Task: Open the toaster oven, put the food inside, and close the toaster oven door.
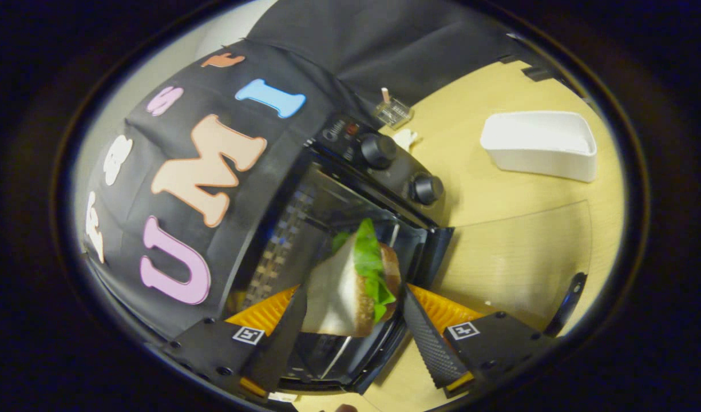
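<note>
Holding a sandwich [350, 286] between its two fingers, the gripper [350, 320] is tilted sideways in front of an open toaster oven [350, 189]. The left finger lies flat against the pale bread face; the right finger sits close beside the crust and lettuce side, though whether it actually presses there cannot be told. The sandwich is a triangular wedge of white bread with a brown crust and a ruffle of green lettuce [370, 257] showing along its edge. Just beyond it gapes the dark oven cavity, with thin rack wires visible under and behind the food. The glass door [522, 257] is swung fully open and lies to the gripper's right over a light wooden table [476, 183]. Two round knobs [379, 150] sit on the control panel beyond the cavity. Further off to the right rests an empty-looking white rectangular tray [539, 146]. Judging by its look, the sandwich is light and soft, likely to squash or shed its filling if squeezed hard, so the broad flat bread faces seem the best place to hold it, with gentle pressure.
</note>
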The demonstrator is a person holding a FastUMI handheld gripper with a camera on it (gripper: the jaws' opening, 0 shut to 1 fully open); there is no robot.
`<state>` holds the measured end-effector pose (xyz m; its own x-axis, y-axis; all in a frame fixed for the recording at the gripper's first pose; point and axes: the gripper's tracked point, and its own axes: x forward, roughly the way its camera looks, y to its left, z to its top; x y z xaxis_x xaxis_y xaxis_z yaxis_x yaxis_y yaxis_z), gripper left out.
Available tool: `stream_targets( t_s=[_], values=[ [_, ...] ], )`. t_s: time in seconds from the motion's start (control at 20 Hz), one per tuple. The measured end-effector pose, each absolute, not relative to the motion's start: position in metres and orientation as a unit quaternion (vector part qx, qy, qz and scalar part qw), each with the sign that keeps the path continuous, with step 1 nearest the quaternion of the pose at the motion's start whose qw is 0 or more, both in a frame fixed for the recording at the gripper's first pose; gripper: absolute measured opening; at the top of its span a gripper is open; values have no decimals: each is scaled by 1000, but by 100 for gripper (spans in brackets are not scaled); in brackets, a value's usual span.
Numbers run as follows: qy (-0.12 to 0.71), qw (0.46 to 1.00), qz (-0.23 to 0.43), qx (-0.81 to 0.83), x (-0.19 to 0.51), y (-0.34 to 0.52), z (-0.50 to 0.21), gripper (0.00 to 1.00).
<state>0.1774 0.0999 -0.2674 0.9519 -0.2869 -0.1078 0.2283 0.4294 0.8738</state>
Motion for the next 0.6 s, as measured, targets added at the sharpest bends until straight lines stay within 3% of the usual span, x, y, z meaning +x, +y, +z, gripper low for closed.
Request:
stream_targets(
  t_s=[0.3, 0.6],
  values=[
    [91, 928, -195, 303, 107, 87, -276, 100],
    [260, 921, -213, 194, 42, 96, -335, 100]
  ],
)
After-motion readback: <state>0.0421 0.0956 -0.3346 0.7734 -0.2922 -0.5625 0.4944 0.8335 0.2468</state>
